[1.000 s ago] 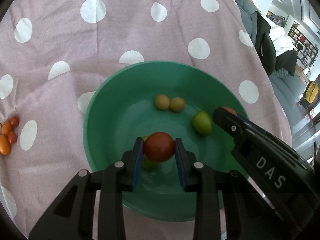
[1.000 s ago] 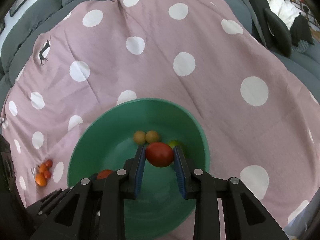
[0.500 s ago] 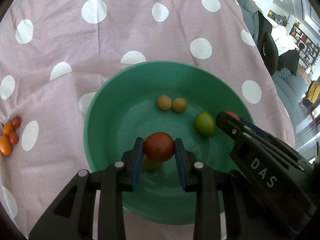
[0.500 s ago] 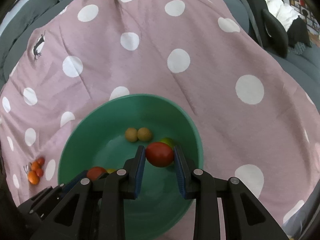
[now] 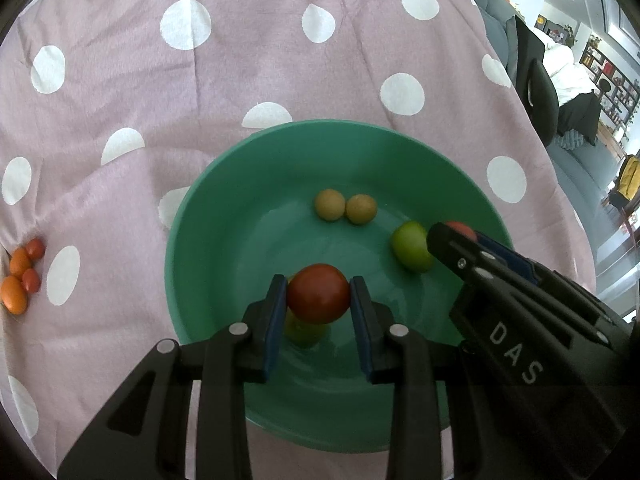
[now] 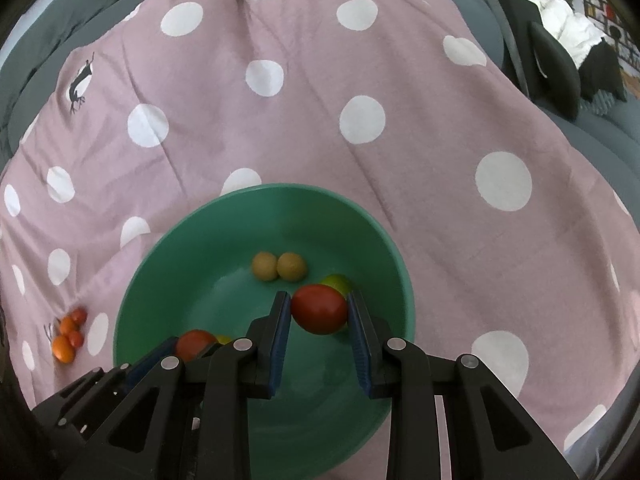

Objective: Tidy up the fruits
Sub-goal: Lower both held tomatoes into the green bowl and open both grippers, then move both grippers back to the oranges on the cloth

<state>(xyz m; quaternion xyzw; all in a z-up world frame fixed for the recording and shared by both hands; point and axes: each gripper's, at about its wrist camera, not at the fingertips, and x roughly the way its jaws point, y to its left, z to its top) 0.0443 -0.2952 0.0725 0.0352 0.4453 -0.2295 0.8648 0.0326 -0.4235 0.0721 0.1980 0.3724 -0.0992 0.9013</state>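
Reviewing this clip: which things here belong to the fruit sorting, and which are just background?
Part of the job:
left gripper, shut on a red tomato
right gripper, shut on a second red tomato
green bowl
two tan round fruits
green fruit
orange-red fruit cluster

Just lying about:
polka-dot cloth
grey sofa
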